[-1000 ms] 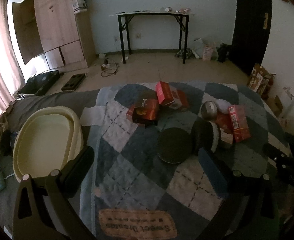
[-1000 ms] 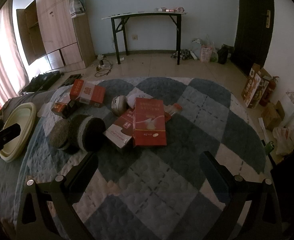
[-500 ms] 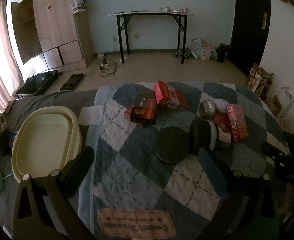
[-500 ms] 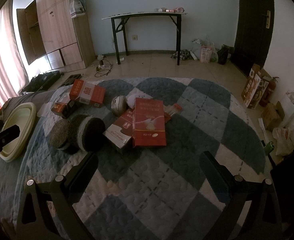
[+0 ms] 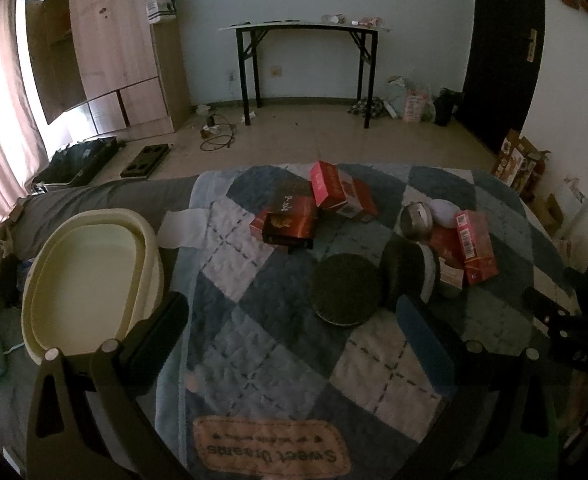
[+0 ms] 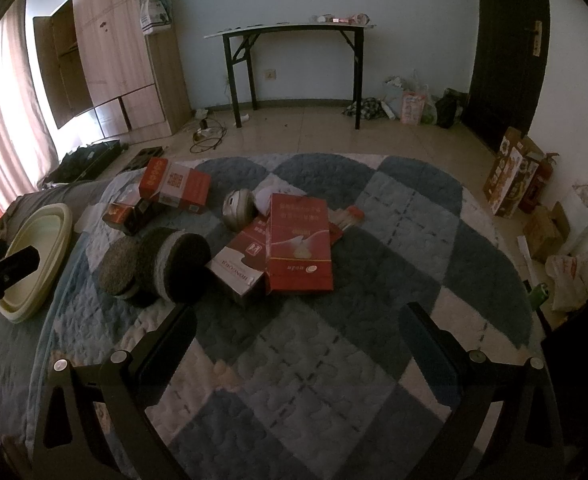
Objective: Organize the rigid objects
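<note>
Both the left gripper [image 5: 290,320] and right gripper [image 6: 298,328] hover wide apart and empty over the checked quilt [image 6: 334,360]. The red cardboard boxes [image 6: 299,240] lie clustered mid-quilt; the cream oval plastic basin [image 5: 90,276] waits far left. Best to approach the topmost box squarely, pinching its narrow sides.

Bed: I see it spread with a blue-and-white checked quilt [image 6: 374,240], grey sheet [image 5: 94,204] bare at the left.
Basin: a cream tub [image 5: 90,276] on the sheet, just beside the quilt's edge.
Boxes: a large red box [image 6: 299,248] leans on a red-and-white box [image 6: 238,266]; more red boxes [image 6: 176,186] lie further back.
Round things: two dark discs [image 6: 154,266], touching; a silver tin [image 6: 238,210] behind.
</note>
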`<state>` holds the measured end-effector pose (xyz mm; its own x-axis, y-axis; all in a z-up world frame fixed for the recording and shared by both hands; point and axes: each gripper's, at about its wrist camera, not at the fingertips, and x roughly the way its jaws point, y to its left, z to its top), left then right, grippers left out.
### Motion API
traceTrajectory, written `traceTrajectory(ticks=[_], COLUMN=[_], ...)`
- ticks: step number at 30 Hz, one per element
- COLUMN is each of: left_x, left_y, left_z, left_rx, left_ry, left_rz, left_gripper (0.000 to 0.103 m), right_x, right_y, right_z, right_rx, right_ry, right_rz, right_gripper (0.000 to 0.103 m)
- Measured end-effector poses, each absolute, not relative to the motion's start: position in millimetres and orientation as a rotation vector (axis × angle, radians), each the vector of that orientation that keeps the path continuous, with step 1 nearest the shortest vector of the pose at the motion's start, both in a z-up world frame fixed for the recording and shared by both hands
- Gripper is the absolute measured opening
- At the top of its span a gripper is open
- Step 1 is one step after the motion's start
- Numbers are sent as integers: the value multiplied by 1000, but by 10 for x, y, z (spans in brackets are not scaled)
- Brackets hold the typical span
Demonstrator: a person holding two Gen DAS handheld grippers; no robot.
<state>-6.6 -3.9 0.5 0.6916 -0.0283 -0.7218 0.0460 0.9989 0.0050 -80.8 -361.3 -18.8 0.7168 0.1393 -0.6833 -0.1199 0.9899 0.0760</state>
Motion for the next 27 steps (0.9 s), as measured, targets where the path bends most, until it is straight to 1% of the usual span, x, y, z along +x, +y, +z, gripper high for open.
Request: traceTrajectory(ticks=[27], left_x=[-46], left_y=[-76], left_z=[-17], left_rx=[5], left_ry=[831], left_rz=[-74], left_gripper=[103], right_x=[-816], right_y=[-3597], right_z=[-220], right_rx=[26], right_ry=[765], right_rz=[149], right_gripper=[103])
